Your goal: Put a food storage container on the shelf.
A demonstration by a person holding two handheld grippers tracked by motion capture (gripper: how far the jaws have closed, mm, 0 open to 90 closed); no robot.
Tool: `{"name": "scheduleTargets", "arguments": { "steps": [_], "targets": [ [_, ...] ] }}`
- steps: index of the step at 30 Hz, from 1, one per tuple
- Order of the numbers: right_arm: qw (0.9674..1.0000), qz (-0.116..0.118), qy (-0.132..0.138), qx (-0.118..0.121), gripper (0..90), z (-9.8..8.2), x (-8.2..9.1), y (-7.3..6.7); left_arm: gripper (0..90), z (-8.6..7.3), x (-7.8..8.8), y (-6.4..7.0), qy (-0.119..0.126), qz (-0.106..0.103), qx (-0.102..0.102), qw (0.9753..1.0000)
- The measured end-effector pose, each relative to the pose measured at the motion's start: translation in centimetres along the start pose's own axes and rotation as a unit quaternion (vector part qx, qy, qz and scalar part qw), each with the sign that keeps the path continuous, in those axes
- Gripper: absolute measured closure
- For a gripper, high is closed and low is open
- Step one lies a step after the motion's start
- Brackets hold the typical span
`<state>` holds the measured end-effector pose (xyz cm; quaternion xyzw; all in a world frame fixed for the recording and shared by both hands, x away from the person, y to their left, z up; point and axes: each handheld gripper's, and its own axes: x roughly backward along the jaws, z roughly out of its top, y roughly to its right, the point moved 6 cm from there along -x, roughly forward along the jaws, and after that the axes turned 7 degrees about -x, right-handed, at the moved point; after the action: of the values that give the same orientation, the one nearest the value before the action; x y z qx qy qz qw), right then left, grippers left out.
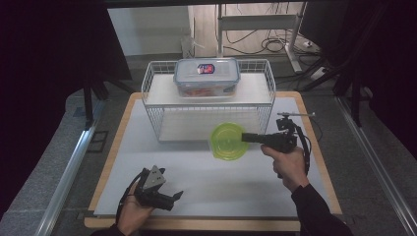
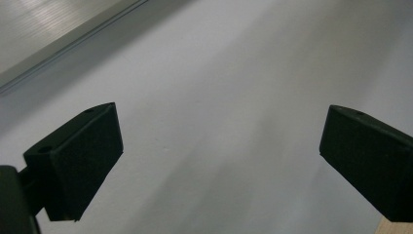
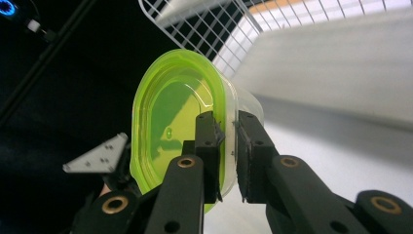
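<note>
Lime-green lidded clear plastic tub (image 1: 227,141) is seen held off the white tabletop (image 1: 206,182), just in front of the lower tier of the white wire rack (image 1: 152,103), right of the table's middle. The right gripper (image 1: 246,137) is clamped on its near-right edge — in the right gripper view the two black jaws are pressed together on the tub's rim (image 3: 229,131), one pad on the green lid side, the other on the clear wall side.

In the high view the lid faces up toward the camera and reads as nearly round. In the right gripper view an oval outline is shown, the lid (image 3: 175,117) facing that view's left and the clear body (image 3: 248,109) trailing to the right; the oval's long axis runs up and down in that frame, roughly along the jaws. Whether the tub is slightly tilted against the tabletop cannot be told from the high view.

The gripper itself is held level, pointing left across the table, gripped by the right hand (image 1: 287,164).

The left gripper (image 1: 177,196) is held low at the near-left of the tabletop — its jaws stand wide apart with nothing between them, and bare white surface is seen beyond its pads (image 2: 87,156).

On the rack's top shelf a clear rectangular food container with a blue-trimmed lid (image 1: 206,76) is resting, well apart from the tub.
</note>
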<state>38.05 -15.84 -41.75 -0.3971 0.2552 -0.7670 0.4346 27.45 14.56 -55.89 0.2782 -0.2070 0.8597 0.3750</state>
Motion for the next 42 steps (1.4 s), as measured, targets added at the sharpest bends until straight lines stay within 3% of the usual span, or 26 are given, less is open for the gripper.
{"name": "scheduleTargets", "arguments": {
  "steps": [15, 24, 42],
  "targets": [
    [0.9996, 0.021, 0.019, 0.007, 80.9, 5.6, 0.9, -4.1, 1.9, -0.1, -0.1, 0.0, 0.000, -0.001, 0.000, 1.0000],
    [0.9993, 0.028, 0.023, 0.003, 80.9, 7.8, 0.9, -5.5, 1.9, -0.1, -0.1, 0.0, 0.001, -0.003, 0.002, 1.0000],
    [0.9987, 0.021, 0.046, 0.000, 80.9, 12.4, 0.6, -7.4, 2.3, -0.1, 0.0, 0.0, 0.001, -0.008, 0.009, 0.9999]
  ]
}}
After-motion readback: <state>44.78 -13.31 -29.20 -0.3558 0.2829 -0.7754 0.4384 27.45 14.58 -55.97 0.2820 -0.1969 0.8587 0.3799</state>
